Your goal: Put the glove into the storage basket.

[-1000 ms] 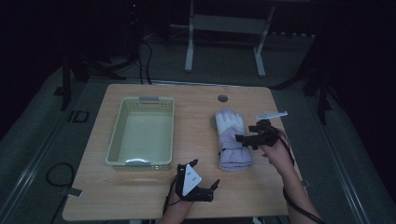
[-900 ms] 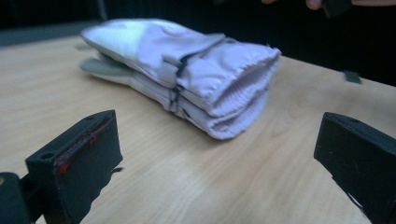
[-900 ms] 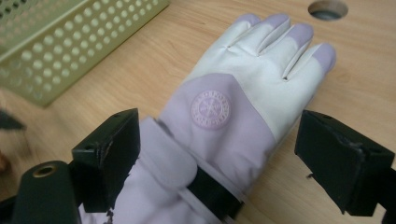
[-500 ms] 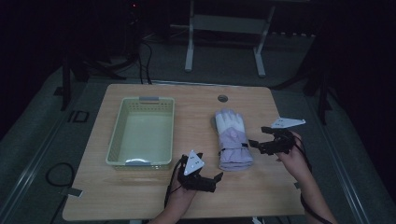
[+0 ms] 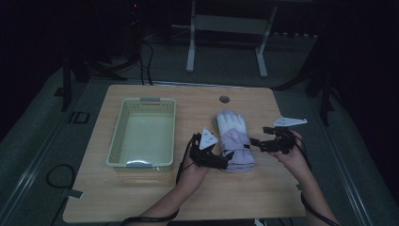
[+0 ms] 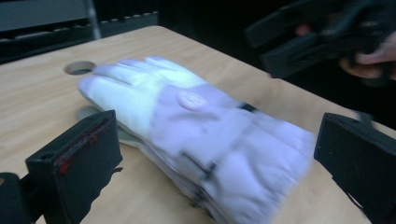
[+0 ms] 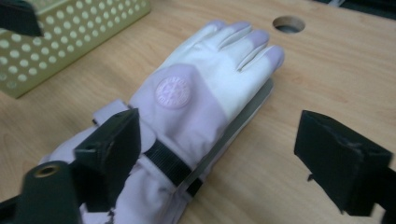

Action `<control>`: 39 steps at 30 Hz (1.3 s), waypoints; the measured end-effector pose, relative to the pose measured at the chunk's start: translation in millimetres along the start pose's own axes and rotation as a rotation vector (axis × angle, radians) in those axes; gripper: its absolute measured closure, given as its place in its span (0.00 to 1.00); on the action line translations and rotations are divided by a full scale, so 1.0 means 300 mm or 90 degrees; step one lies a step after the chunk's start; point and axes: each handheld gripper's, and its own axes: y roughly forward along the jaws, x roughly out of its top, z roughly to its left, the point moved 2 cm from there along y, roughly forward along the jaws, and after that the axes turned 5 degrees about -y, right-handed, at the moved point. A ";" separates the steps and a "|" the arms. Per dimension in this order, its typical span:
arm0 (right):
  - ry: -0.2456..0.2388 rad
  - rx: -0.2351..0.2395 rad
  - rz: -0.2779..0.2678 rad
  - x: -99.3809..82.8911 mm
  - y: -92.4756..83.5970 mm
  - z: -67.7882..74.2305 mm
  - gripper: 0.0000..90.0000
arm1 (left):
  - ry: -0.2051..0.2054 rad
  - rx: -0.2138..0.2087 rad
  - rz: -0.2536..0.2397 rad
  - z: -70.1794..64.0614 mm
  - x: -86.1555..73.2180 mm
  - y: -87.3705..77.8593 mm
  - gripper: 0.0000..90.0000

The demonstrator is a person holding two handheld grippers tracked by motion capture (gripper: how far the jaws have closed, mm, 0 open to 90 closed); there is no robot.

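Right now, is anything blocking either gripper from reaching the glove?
Nothing visible. The glove lies flat on the table between the left gripper and right gripper, both open beside its cuff. The basket sits apart.

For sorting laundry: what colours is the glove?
Pale lilac with white fingers on the glove; clearest in the right gripper view.

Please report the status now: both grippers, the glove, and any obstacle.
Left gripper open at cuff of lilac-and-white padded glove. Right gripper open beside it, jaws just closing slightly. Glove flat on wooden table, ungripped. Pale green plastic basket clear.
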 end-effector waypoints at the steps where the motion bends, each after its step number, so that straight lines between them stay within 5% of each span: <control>1: -0.004 -0.004 -0.002 0.001 -0.002 -0.005 0.23 | -0.001 0.003 0.004 0.007 0.009 0.014 0.01; 4: -0.020 -0.017 -0.005 0.006 0.002 -0.023 0.27 | -0.003 0.011 0.015 0.029 0.038 0.052 0.01; 8: -0.024 -0.019 -0.005 0.015 0.015 -0.037 0.39 | -0.047 0.005 0.036 0.064 0.076 0.106 0.01; 13: -0.051 -0.020 0.003 0.027 0.040 -0.034 0.42 | -0.037 0.034 0.094 0.088 0.111 0.176 0.01; 14: -0.055 -0.016 0.007 0.031 0.054 -0.029 0.44 | -0.041 0.038 0.095 0.096 0.114 0.184 0.13; 16: -0.055 -0.016 0.010 0.032 0.061 -0.027 0.44 | -0.050 0.054 0.094 0.112 0.114 0.196 0.18; 21: -0.039 0.001 0.030 0.008 0.114 -0.012 0.46 | -0.115 0.041 0.160 0.148 0.063 0.243 0.18; 25: -0.029 0.013 0.050 -0.027 0.145 -0.010 0.44 | -0.124 0.046 0.195 0.152 0.022 0.257 0.18; 26: -0.029 0.014 0.061 -0.034 0.153 -0.010 0.43 | -0.144 0.038 0.222 0.158 -0.007 0.269 0.18; 33: -0.002 0.031 0.114 -0.077 0.213 -0.013 0.42 | -0.178 0.013 0.269 0.166 -0.058 0.303 0.19; 36: 0.036 0.046 0.149 -0.090 0.248 -0.025 0.38 | -0.213 0.000 0.291 0.177 -0.069 0.320 0.19; 39: 0.054 0.051 0.156 -0.093 0.256 -0.030 0.38 | -0.206 -0.004 0.292 0.175 -0.067 0.325 0.23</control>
